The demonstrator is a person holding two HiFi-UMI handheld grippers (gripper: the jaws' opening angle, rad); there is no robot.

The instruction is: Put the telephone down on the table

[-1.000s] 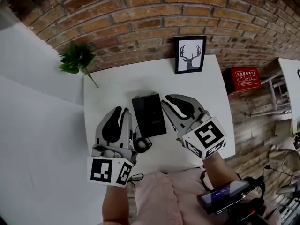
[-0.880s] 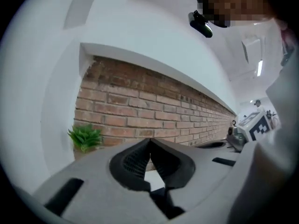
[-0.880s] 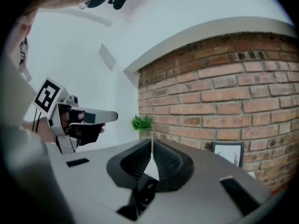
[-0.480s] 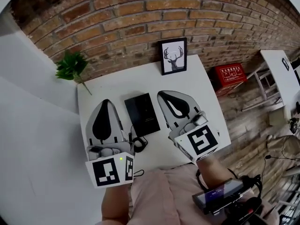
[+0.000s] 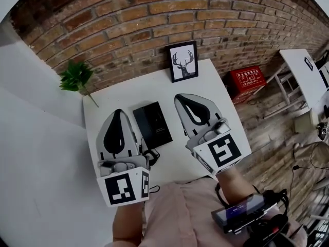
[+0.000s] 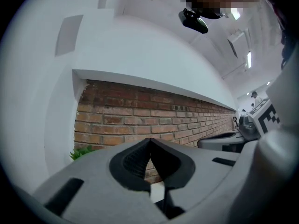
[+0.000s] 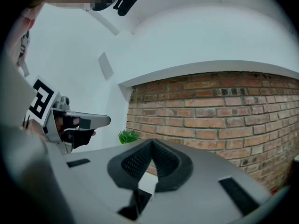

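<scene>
Grey and pressed shut, both pairs of tongs are holding nothing. The left tongs [image 5: 115, 112] and the right tongs [image 5: 181, 98] are hovering on either side of the telephone. Black and flat, the telephone [image 5: 152, 124] is lying on the white counter [image 5: 205, 81] between them, its coiled cord [image 5: 150, 156] trailing toward the near edge, possibly over it. Farther back, a framed deer picture [image 5: 183, 62] is standing by the brick wall [image 5: 154, 14], and a green plant [image 5: 76, 77] is sitting beside the counter's far left corner.

Left gripper [image 5: 117, 112], right gripper [image 5: 180, 98]: newly closed, higher.
</scene>
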